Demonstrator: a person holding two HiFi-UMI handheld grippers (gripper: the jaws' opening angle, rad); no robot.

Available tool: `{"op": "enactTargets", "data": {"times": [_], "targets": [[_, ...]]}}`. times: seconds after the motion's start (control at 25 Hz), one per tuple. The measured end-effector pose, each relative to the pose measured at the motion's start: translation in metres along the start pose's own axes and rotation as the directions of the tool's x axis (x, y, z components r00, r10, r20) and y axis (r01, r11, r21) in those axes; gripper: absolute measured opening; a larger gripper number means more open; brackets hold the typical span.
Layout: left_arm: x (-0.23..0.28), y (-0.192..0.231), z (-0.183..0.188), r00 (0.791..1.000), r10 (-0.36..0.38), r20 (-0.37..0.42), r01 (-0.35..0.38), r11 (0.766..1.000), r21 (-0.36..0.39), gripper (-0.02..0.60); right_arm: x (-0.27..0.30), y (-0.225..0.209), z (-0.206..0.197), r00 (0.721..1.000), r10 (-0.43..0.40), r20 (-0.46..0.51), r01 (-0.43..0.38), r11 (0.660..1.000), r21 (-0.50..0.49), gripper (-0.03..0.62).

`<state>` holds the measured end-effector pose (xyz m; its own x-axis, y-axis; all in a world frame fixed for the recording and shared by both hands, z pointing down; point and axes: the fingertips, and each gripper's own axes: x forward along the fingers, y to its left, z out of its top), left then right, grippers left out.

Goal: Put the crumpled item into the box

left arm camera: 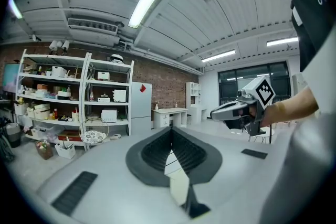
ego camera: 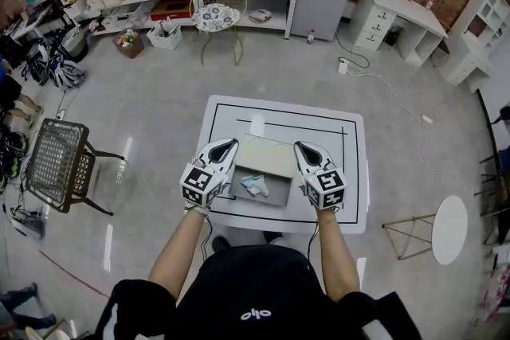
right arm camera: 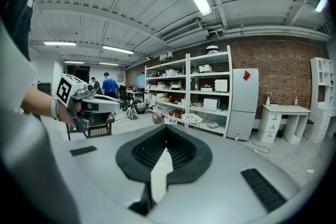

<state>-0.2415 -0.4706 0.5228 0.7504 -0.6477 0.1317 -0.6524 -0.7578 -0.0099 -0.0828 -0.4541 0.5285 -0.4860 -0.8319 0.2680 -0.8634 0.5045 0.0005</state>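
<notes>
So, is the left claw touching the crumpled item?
Apart: head view shows the crumpled item lying in the box, clear of the left claw.

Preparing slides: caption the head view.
Shut left gripper and right gripper flank the box holding the crumpled item.

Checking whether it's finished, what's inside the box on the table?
A crumpled pale item lies inside the open box, on its floor. Anything beneath that item is covered.
</notes>
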Motion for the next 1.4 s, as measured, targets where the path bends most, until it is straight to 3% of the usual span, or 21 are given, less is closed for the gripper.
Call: {"op": "enactTargets", "data": {"times": [1.4], "targets": [[-0.014, 0.004, -0.004, 0.999, 0.040, -0.004, -0.040, 0.999, 0.004, 0.006, 0.004, 0.006, -0.005, 1.000, 0.024, -0.004, -0.024, 1.000, 0.002, 0.009]]}}
